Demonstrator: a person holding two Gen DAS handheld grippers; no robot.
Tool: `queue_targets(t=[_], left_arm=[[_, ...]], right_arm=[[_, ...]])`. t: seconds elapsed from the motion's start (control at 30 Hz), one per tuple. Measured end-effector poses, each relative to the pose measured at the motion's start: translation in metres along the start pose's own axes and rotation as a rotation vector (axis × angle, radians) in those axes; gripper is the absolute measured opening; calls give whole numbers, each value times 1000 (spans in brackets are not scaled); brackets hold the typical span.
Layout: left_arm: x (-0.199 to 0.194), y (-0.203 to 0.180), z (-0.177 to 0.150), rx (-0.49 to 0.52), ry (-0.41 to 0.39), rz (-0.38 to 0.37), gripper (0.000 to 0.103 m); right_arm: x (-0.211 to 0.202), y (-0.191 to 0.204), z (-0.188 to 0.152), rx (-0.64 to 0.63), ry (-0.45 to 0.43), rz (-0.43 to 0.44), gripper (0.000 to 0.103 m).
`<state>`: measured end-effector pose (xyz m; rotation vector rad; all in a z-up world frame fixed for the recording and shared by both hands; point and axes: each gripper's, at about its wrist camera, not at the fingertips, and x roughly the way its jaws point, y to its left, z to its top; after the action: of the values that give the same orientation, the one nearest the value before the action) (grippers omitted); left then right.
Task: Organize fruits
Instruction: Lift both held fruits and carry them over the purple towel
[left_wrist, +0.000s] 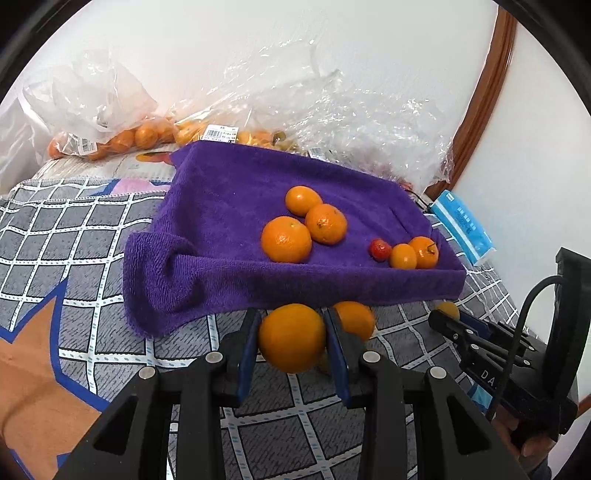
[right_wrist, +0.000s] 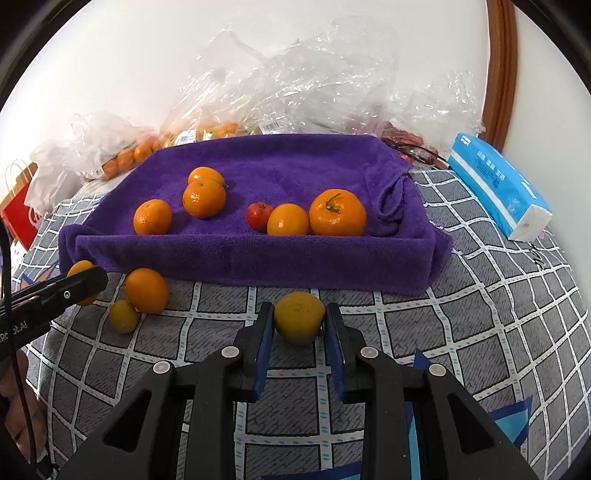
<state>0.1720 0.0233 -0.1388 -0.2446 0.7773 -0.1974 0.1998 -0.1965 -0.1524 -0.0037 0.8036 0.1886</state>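
Observation:
A purple towel (left_wrist: 229, 206) (right_wrist: 295, 166) lies raised on the checked bedspread. On it sit several oranges (left_wrist: 286, 239) (right_wrist: 337, 212) and a small red fruit (left_wrist: 379, 249) (right_wrist: 259, 215). My left gripper (left_wrist: 291, 338) is shut on a large orange (left_wrist: 291, 336) just in front of the towel's near edge. My right gripper (right_wrist: 300, 321) is shut on a yellowish orange (right_wrist: 299, 317) in front of the towel. More oranges (right_wrist: 147, 290) and a small yellow fruit (right_wrist: 123, 316) lie loose on the bedspread at the left.
Clear plastic bags of oranges (left_wrist: 122, 138) (right_wrist: 207, 133) lie behind the towel against the white wall. A blue tissue pack (left_wrist: 463, 227) (right_wrist: 498, 184) lies to the right. A red paper bag (right_wrist: 20, 210) stands at the far left.

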Motion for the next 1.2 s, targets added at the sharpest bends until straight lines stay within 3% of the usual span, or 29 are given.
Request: queue_targets(t=[0.6,1.2], left_arm=[[-14,1,3,-10,-37,-67,33],[-24,11,9,-75,-65,-98,33]], right_arm=[[-13,2,-2,44,-12,75,28],[-36,18,8,12,-59,68,28]])
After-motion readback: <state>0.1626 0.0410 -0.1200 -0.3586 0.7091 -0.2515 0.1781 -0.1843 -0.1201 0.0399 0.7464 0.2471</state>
